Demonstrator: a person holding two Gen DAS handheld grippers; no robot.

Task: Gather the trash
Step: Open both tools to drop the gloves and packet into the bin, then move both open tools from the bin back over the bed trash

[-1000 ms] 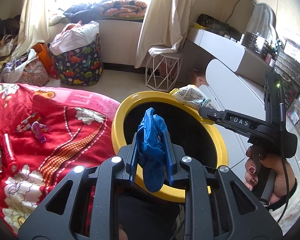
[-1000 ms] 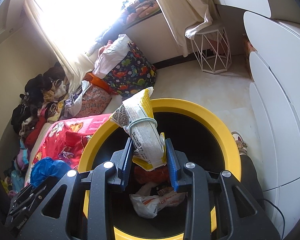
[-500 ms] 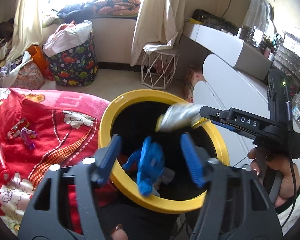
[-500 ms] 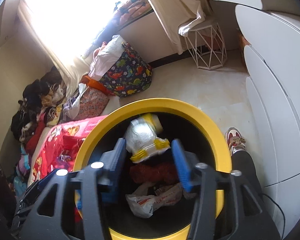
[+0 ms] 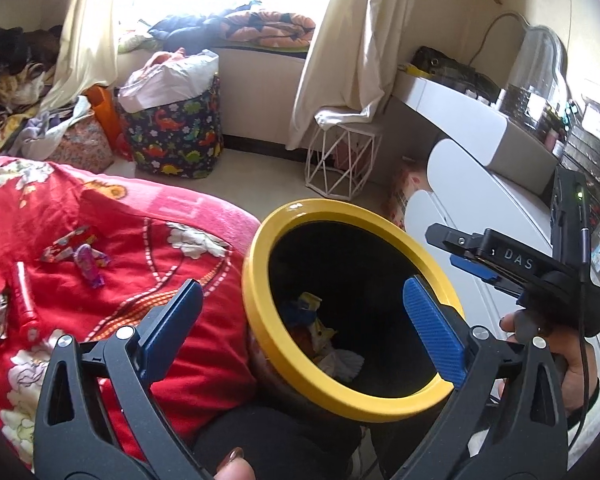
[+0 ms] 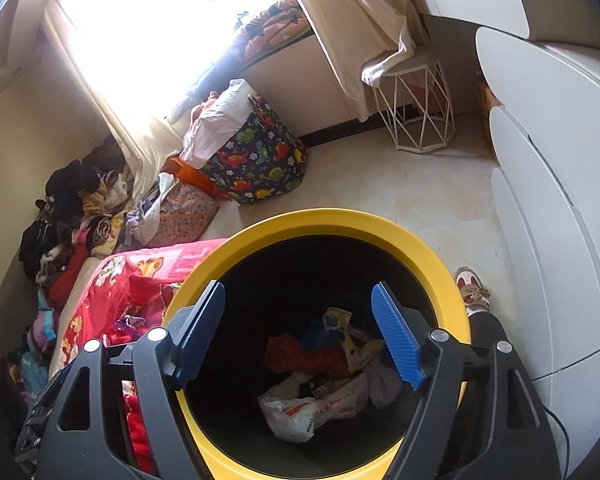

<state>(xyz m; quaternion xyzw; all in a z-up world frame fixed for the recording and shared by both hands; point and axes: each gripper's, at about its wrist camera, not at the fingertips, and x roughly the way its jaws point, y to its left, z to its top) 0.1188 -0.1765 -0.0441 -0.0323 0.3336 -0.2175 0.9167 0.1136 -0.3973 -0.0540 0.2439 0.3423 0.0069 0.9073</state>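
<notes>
A black bin with a yellow rim (image 5: 260, 320) (image 6: 428, 248) stands beside the bed. Trash lies at its bottom: a blue wrapper (image 6: 316, 338), a yellow-white snack bag (image 6: 350, 344), a red wrapper (image 6: 296, 354) and a white plastic bag (image 6: 300, 412). My left gripper (image 5: 304, 328) is open and empty over the bin's near rim. My right gripper (image 6: 300, 332) is open and empty above the bin's mouth; it also shows in the left wrist view (image 5: 460, 248) at the bin's right. Small wrappers (image 5: 84, 256) and a red tube (image 5: 24, 296) lie on the red blanket (image 5: 100, 320).
A dinosaur-print laundry bag (image 5: 176, 136) and a white wire stool (image 5: 340, 164) stand on the floor near the window. White rounded cabinets (image 6: 560, 200) line the right side. Clothes are piled at the far left (image 6: 68, 216). A foot in a slipper (image 6: 472, 286) is by the bin.
Both grippers opened and dropped their loads: the blue wrapper and the yellow-white snack bag fell into the bin. Both grippers now stand wide open.
</notes>
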